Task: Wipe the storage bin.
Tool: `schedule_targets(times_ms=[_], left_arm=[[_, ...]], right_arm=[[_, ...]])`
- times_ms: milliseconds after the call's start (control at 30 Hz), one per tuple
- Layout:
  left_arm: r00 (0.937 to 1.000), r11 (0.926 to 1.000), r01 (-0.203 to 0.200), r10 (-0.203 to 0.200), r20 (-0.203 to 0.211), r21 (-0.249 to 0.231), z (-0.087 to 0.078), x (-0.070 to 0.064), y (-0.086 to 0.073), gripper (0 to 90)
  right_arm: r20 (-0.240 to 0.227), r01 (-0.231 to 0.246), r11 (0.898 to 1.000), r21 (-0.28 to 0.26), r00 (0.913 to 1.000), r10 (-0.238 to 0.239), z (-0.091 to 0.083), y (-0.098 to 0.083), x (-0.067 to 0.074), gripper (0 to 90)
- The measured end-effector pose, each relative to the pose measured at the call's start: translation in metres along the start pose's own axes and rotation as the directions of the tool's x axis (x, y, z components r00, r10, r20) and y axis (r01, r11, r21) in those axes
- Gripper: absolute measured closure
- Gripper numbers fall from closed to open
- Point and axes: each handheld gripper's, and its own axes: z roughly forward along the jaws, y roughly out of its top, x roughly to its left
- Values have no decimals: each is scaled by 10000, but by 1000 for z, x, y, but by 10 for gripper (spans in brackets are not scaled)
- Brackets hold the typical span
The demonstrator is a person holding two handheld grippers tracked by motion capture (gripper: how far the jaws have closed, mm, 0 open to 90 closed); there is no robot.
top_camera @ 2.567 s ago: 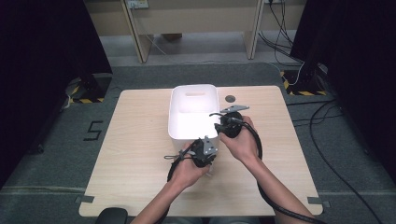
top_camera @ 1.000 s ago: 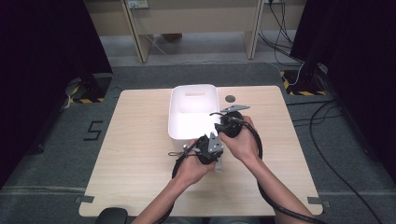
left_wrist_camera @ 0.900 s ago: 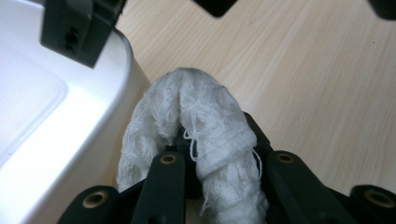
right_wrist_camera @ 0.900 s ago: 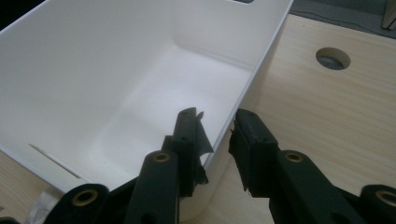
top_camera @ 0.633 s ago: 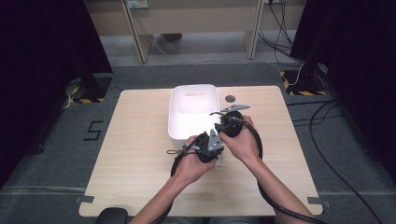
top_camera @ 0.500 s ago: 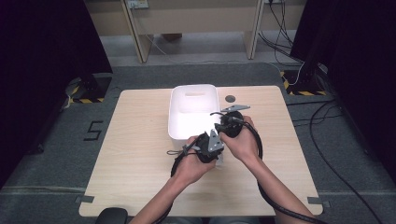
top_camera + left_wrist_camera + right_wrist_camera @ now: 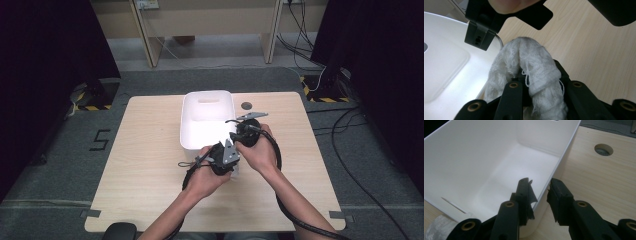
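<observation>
A white bin (image 7: pixel 206 94) stands at the table's middle back. My left gripper (image 7: pixel 541 83) is shut on a folded white knitted cloth (image 7: pixel 534 57), held just off the bin's front right corner (image 7: pixel 234 172). My right gripper (image 7: pixel 539 188) straddles the bin's right wall (image 7: pixel 549 180) near that corner, one jaw inside and one outside. Its jaws have just been opening, and a gap shows between the pads and the wall. A scrap of black tape hangs off the inner jaw. The bin's floor looks bare.
A round cable hole (image 7: pixel 246 105) sits in the wooden tabletop (image 7: pixel 150 165) right of the bin. Black cables trail from both grippers along the forearms. Dark curtains and floor cables surround the table.
The left gripper with the cloth has crept slightly toward the bin's front right corner. The right hand has stayed at the bin's wall.
</observation>
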Motion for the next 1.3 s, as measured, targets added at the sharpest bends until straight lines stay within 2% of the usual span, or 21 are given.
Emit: schedule_targets(times_ms=[133,267,767,1033,1133,1300], left_arm=[[10000,10000,67,-66,34,-58,-2,0,-2,740],[9997,9997,203,-201,144,-109,-8,0,-5,739],[9994,9994,343,-343,-18,-101,-30,3,-23,741],[9975,9978,628,-635,-309,-230,-52,5,-45,742],[9960,9960,851,-858,-252,-279,-64,9,-58,743],[9943,9944,1018,-1026,-297,-294,-77,11,-70,743]], right_arm=[[-35,-40,10000,42,10000,41,0,0,0,691],[-145,-63,10000,55,9999,64,2,0,1,632],[-122,-145,9999,16,9998,145,3,-2,2,605],[-270,-229,9997,-125,9994,226,-1,0,1,574],[-308,-275,9993,-234,9992,268,-4,1,1,567],[-389,-436,9979,-477,9984,418,-13,5,-1,550]])
